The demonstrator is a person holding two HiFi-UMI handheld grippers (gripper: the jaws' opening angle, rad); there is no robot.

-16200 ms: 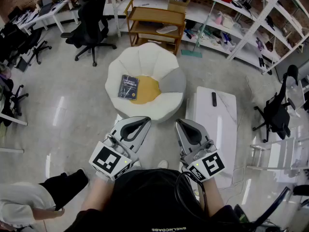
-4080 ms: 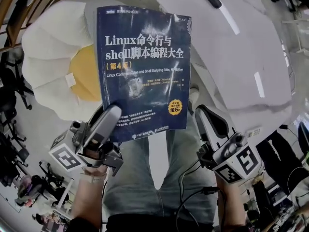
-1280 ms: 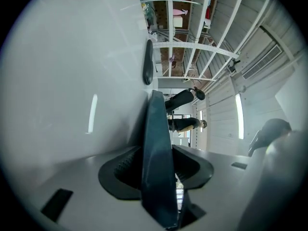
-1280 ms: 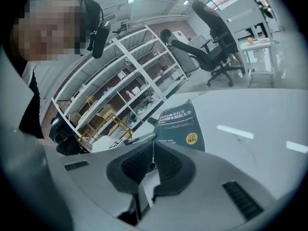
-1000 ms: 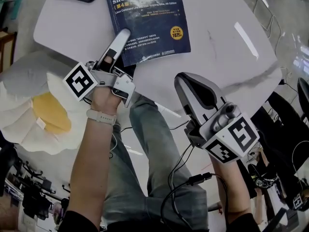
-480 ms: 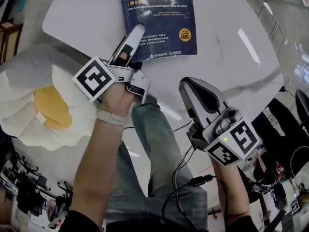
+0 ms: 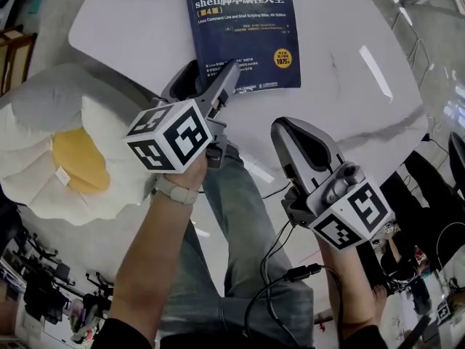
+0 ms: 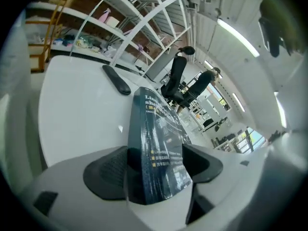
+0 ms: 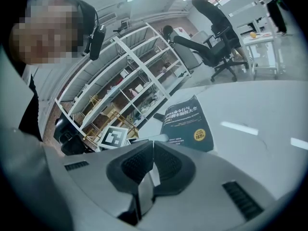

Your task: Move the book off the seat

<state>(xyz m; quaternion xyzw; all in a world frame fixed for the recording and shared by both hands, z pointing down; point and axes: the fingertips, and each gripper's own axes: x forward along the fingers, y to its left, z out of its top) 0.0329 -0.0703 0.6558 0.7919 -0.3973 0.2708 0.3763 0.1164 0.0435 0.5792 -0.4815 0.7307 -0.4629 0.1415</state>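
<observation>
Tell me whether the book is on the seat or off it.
Off. The book lies flat on the white table; the seat beside it holds no book.

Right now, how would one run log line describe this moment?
book: flat on table, off seat | left tool: jaws have just been opening, book edge between, not pressed | right tool: shut, empty

The head view looks steeply down from above onto the desk (image 7: 349, 86). The left gripper view sits low and close over the book (image 8: 159, 148), facing shelves (image 8: 144, 18). The right gripper view looks across the desk from farther back. All three share the book.
</observation>
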